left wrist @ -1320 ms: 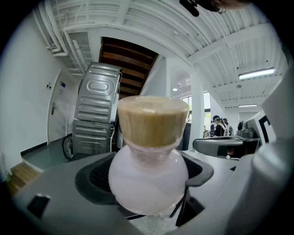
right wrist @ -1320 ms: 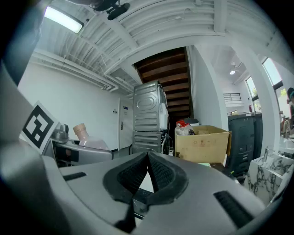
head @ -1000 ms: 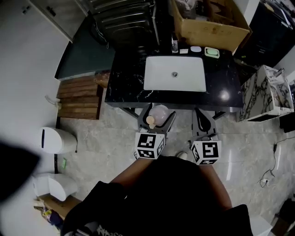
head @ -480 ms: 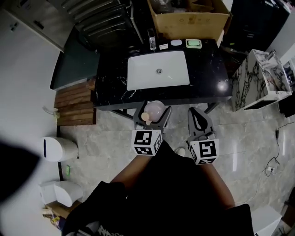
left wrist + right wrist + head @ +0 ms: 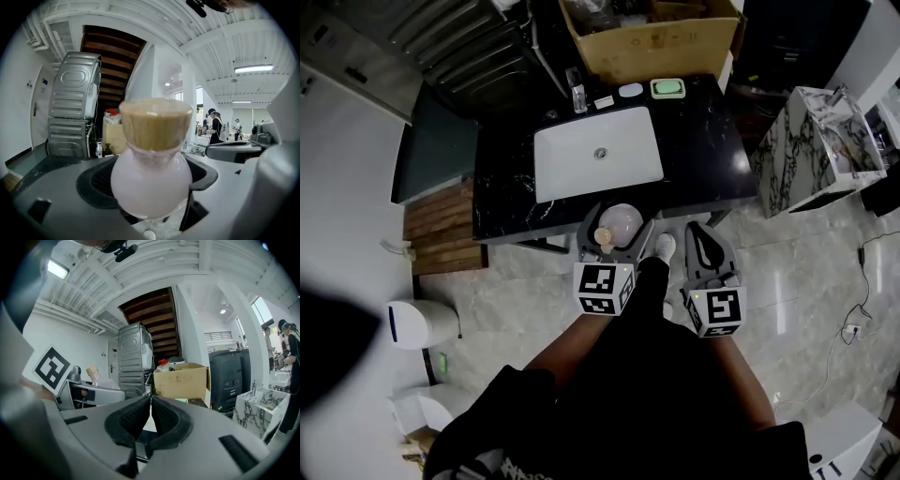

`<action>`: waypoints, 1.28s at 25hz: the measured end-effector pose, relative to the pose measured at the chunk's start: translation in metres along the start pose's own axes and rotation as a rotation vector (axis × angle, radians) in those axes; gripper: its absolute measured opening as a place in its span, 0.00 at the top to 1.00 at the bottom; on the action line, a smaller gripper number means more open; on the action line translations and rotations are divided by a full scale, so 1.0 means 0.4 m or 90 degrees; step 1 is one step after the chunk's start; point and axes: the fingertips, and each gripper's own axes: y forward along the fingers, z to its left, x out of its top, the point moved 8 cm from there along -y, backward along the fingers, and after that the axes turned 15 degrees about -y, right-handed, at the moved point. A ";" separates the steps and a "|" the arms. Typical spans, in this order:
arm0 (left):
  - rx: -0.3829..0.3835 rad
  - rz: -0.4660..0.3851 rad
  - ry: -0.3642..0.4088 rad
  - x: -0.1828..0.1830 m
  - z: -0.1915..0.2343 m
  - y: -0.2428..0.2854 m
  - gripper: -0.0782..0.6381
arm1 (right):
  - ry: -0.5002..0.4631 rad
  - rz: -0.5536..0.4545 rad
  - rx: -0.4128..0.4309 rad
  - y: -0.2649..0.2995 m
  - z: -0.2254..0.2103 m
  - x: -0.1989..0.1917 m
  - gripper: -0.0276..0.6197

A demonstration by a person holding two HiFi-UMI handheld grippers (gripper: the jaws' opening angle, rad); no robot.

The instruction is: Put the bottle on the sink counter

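Left gripper (image 5: pixel 615 246): jaws clamped on the bottle (image 5: pixel 151 164), near the counter (image 5: pixel 698 141), perhaps just short of it.
Right gripper (image 5: pixel 151 416): jaws closed, empty.

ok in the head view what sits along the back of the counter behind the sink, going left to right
small clear bottle → small white block → pale oval soap → green dish

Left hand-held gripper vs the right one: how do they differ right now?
The left hand-held gripper is shut on the bottle; the right hand-held gripper is shut on nothing. The left one's jaws are held apart by the bottle's round body; the right one's pads meet. Shared: both point toward the sink counter, side by side in front of it.
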 end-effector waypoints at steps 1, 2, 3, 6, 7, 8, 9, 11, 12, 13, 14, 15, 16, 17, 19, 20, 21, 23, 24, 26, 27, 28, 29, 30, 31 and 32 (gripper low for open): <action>-0.004 0.004 -0.001 0.000 -0.001 0.026 0.30 | 0.001 0.003 -0.005 0.013 -0.018 -0.003 0.90; -0.007 0.007 -0.001 0.001 0.000 0.054 0.30 | 0.003 0.004 -0.012 0.028 -0.037 -0.004 0.90; -0.011 0.009 -0.002 0.003 0.001 0.081 0.30 | 0.006 0.005 -0.017 0.045 -0.057 -0.005 0.90; -0.016 0.017 -0.004 0.014 0.005 0.160 0.30 | 0.015 0.024 -0.014 0.093 -0.111 -0.022 0.90; -0.019 0.021 -0.004 0.019 0.006 0.188 0.30 | 0.015 0.031 -0.011 0.112 -0.129 -0.028 0.90; -0.022 0.026 -0.004 0.023 0.008 0.216 0.30 | 0.015 0.033 -0.011 0.133 -0.147 -0.031 0.90; -0.026 0.032 -0.003 0.026 0.010 0.243 0.30 | 0.014 0.032 -0.015 0.156 -0.163 -0.031 0.90; -0.036 0.045 0.004 0.029 0.016 0.296 0.30 | 0.012 0.029 -0.028 0.202 -0.195 -0.028 0.90; -0.040 0.051 0.007 0.030 0.019 0.322 0.30 | 0.012 0.031 -0.033 0.224 -0.210 -0.028 0.90; -0.044 0.057 0.010 0.031 0.022 0.349 0.30 | 0.012 0.034 -0.037 0.245 -0.226 -0.028 0.90; -0.047 0.062 0.012 0.032 0.024 0.376 0.30 | 0.010 0.036 -0.040 0.264 -0.242 -0.028 0.90; -0.051 0.065 0.015 0.036 0.023 0.402 0.30 | 0.007 0.039 -0.044 0.283 -0.257 -0.028 0.90; -0.058 0.068 0.018 0.042 0.020 0.425 0.30 | 0.003 0.042 -0.048 0.298 -0.272 -0.027 0.90; -0.066 0.073 0.022 0.046 0.015 0.447 0.30 | -0.001 0.045 -0.052 0.311 -0.287 -0.027 0.90; -0.085 0.086 0.026 0.048 0.005 0.488 0.30 | -0.005 0.053 -0.065 0.335 -0.318 -0.029 0.90; -0.096 0.092 0.026 0.047 0.000 0.509 0.30 | -0.005 0.057 -0.072 0.347 -0.335 -0.031 0.90; -0.106 0.098 0.027 0.045 -0.005 0.531 0.30 | -0.005 0.061 -0.079 0.359 -0.352 -0.033 0.90; -0.123 0.107 0.028 0.043 -0.012 0.575 0.30 | -0.007 0.072 -0.094 0.381 -0.380 -0.039 0.90; -0.131 0.111 0.028 0.043 -0.014 0.597 0.30 | -0.008 0.077 -0.101 0.392 -0.393 -0.042 0.90; -0.142 0.116 0.030 0.046 -0.014 0.641 0.30 | -0.009 0.084 -0.113 0.416 -0.414 -0.049 0.90; -0.146 0.117 0.032 0.048 -0.011 0.663 0.30 | -0.008 0.084 -0.118 0.429 -0.424 -0.053 0.90; -0.150 0.118 0.034 0.050 -0.008 0.683 0.30 | -0.005 0.084 -0.122 0.443 -0.432 -0.056 0.90; -0.154 0.120 0.036 0.050 -0.004 0.700 0.30 | -0.002 0.084 -0.125 0.455 -0.439 -0.058 0.90; -0.157 0.122 0.038 0.050 -0.002 0.717 0.30 | -0.001 0.088 -0.128 0.467 -0.446 -0.059 0.90; -0.160 0.124 0.039 0.050 0.000 0.733 0.30 | -0.002 0.093 -0.132 0.476 -0.453 -0.060 0.90; -0.163 0.125 0.040 0.051 0.001 0.750 0.30 | -0.004 0.099 -0.135 0.485 -0.461 -0.059 0.90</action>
